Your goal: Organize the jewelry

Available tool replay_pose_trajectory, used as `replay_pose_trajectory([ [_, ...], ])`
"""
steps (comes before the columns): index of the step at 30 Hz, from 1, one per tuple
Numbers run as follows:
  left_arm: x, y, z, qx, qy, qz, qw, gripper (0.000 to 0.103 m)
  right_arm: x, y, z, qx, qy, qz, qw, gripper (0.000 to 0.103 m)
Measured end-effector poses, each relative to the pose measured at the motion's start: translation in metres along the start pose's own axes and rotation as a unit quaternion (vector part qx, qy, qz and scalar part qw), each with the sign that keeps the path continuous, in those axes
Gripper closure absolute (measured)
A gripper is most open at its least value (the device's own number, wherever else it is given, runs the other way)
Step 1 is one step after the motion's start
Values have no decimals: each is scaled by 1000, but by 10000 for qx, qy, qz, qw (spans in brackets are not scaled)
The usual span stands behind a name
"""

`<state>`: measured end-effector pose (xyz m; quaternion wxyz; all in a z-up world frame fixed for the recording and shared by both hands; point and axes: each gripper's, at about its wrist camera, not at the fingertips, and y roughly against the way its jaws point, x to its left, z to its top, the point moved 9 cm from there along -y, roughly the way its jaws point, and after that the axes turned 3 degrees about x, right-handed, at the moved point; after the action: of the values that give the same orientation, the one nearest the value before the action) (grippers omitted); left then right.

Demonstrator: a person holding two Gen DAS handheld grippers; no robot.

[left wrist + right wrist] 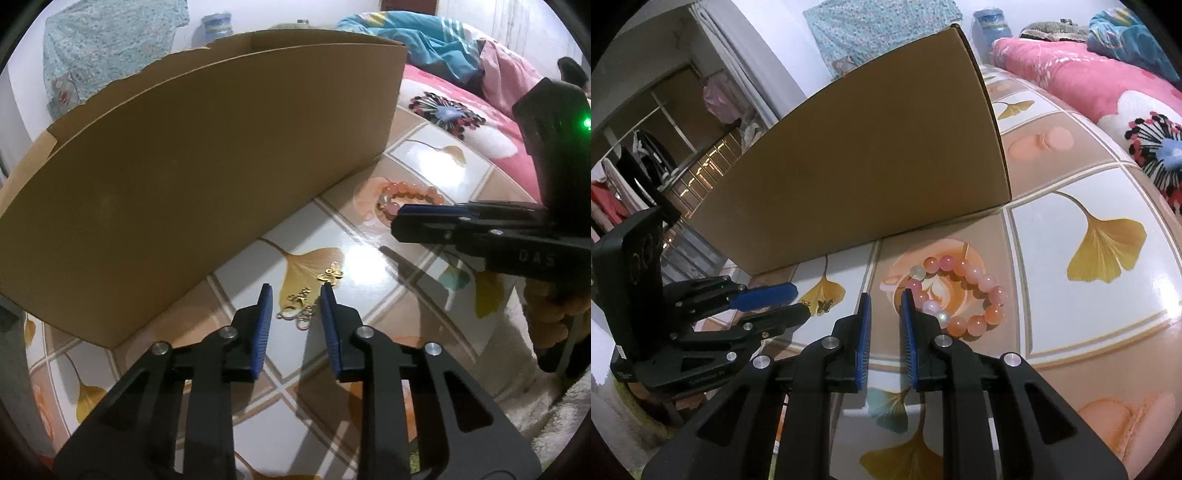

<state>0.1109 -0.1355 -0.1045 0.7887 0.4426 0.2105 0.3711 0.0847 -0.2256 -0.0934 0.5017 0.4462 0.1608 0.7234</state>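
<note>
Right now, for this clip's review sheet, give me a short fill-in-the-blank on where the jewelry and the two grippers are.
1. The pink bead bracelet lies on the tablecloth in front of the ____ gripper.
2. The gold butterfly chain lies between the fingers of the ____ gripper.
3. Behind both pieces stands a brown ____ box.
4. Neither gripper grips anything; both sets of jaws are ____.

Missing words: right; left; cardboard; open

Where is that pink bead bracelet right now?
The bead bracelet lies flat on the patterned tabletop, just in front of the cardboard box, at the tip of the right gripper, whose jaws are open.
</note>
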Motion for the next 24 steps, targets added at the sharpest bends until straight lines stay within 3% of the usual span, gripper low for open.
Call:
replay_pose_trajectory([
  [8,-7,0,0,55,-120,43,9999,86,-5,5,0,-29,11,58,10000,86],
  [9,-6,0,0,54,-120,43,9999,92,-5,5,0,-30,2,70,10000,86],
  [24,17,19,-9,-73,104,128,9998,92,-3,6,1,-11,22,39,10000,86],
])
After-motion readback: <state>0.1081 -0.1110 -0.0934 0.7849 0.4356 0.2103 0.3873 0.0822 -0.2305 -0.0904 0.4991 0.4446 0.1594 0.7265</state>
